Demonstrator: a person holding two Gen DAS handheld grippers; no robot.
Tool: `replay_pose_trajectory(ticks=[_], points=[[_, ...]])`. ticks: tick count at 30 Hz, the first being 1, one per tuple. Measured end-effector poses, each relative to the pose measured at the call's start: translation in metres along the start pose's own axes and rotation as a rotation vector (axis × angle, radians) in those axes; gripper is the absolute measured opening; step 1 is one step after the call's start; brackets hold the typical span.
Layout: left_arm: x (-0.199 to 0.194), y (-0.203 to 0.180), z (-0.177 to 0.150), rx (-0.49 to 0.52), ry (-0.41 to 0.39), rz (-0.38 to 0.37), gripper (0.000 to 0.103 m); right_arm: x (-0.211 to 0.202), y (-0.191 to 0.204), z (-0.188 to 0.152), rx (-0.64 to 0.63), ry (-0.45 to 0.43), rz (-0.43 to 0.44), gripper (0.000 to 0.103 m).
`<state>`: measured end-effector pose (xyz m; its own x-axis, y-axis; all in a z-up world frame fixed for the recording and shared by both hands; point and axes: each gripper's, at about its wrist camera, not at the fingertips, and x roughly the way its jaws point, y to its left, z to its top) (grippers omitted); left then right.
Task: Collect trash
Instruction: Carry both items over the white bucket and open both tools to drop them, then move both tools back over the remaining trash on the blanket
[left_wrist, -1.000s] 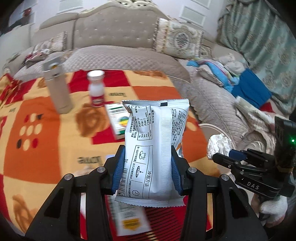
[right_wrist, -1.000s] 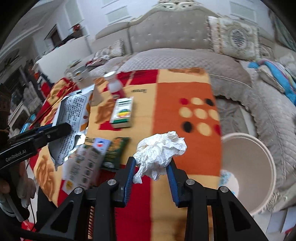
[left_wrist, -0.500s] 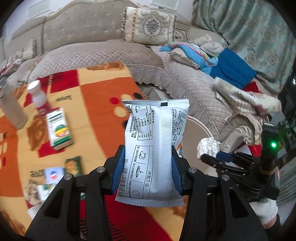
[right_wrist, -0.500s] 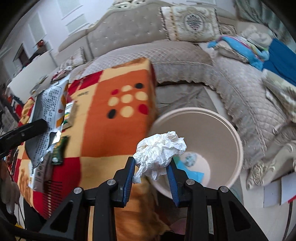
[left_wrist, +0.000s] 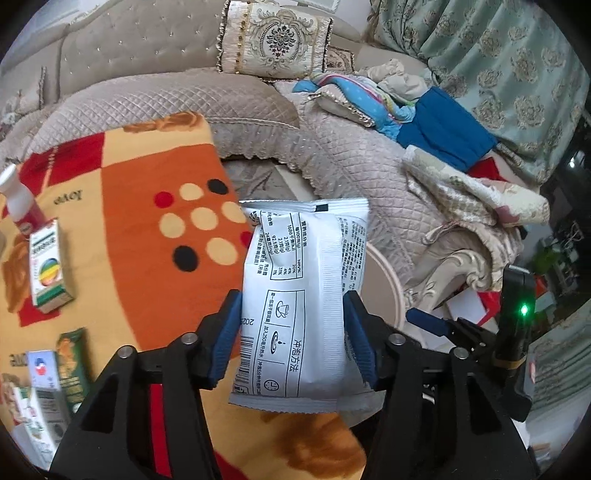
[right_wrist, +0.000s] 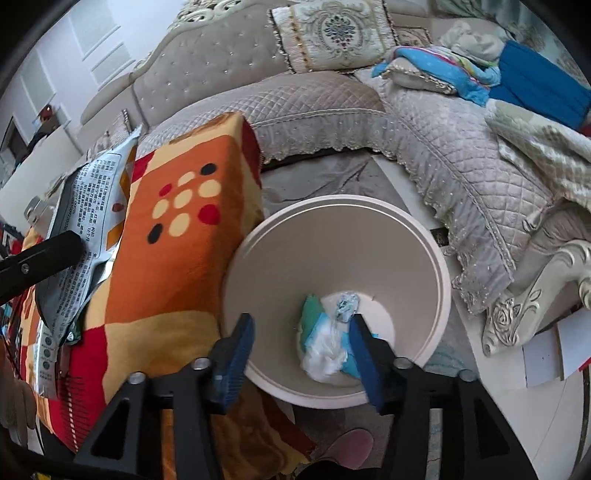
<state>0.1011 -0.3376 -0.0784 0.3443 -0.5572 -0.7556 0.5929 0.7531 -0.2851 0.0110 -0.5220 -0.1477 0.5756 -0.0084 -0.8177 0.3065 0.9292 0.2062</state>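
My left hand-held gripper (left_wrist: 291, 339), jaws just widening, loosely brackets a light, crinkly white foil sachet (left_wrist: 301, 299) mid-frame; my right hand-held gripper (right_wrist: 301, 349) has just opened, empty.

Bin (right_wrist: 439, 280) mouth open, table (right_wrist: 177, 280) edge beside

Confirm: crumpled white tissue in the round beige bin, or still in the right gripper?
In the bin. The crumpled white tissue lies at the round beige bin's bottom; the right gripper, jaws just opened, holds nothing.

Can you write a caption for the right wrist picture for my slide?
Right gripper, jaws just opened, empty above the bin, crumpled tissue already inside beside the blanket-covered table.
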Motion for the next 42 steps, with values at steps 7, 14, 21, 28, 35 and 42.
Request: replay_pose_trajectory(ticks=[7,14,21,28,35,42], points=[[0.007,0.002,-0.002,-0.020,0.024,-0.037,0.061,-0.003,-0.007,-0.004,0.035,-0.011,0.011,0.070],[0.001,0.002,-0.005,0.000,0.011,-0.002,0.061,0.000,0.001,-0.005,0.022,-0.001,0.022,0.070],[-0.002,0.008,-0.008,-0.006,0.008,0.020,0.061,0.002,0.009,-0.008,0.006,0.001,0.026,0.070],[-0.003,0.011,-0.011,-0.007,0.011,0.031,0.061,0.001,0.012,-0.010,0.004,0.001,0.027,0.070],[-0.009,0.017,-0.016,0.000,0.002,0.055,0.061,-0.002,0.021,-0.011,-0.011,-0.009,0.014,0.070],[-0.022,0.026,-0.023,-0.017,-0.015,0.089,0.061,-0.010,0.036,-0.011,-0.045,-0.041,-0.006,0.070]])
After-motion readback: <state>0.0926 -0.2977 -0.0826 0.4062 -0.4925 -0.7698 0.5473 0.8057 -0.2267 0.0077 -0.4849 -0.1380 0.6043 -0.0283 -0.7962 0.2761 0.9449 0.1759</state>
